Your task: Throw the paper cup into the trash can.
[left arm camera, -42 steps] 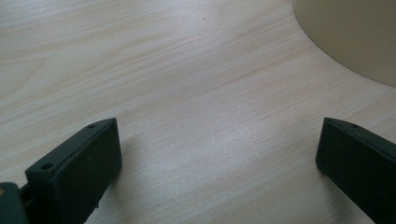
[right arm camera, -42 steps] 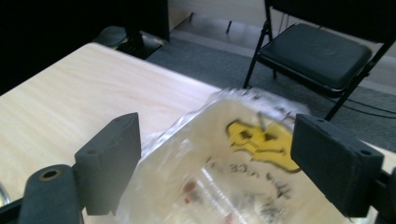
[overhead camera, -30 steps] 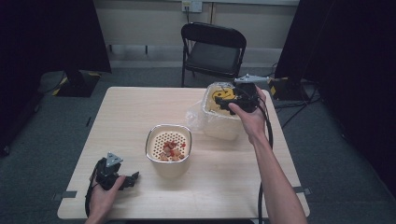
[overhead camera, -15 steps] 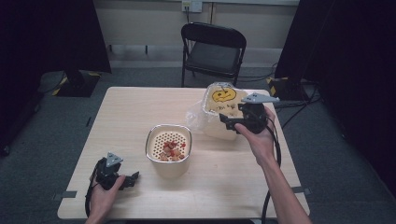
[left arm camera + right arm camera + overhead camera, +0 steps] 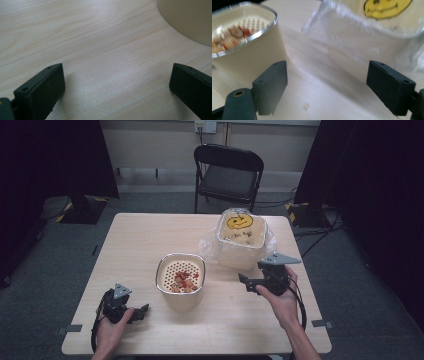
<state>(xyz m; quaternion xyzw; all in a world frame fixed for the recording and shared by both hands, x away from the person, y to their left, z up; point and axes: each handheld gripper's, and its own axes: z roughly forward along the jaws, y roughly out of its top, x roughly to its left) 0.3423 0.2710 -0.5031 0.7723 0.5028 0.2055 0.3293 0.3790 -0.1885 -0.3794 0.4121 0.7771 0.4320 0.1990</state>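
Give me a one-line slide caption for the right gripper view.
Open right hand-held gripper above the table, between the strainer tub and the bag-lined smiley bin.

Both claws gape empty — left claw [image 5: 141,311] low, right claw [image 5: 243,282] raised mid-table.

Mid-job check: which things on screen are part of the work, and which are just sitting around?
In the work:
- cream strainer tub holding food scraps
- bag-lined bin with a yellow face
- right gripper, open, between the two
- left gripper, open, near the table's front edge

Lying about:
- folding chair behind the table
- small crumb
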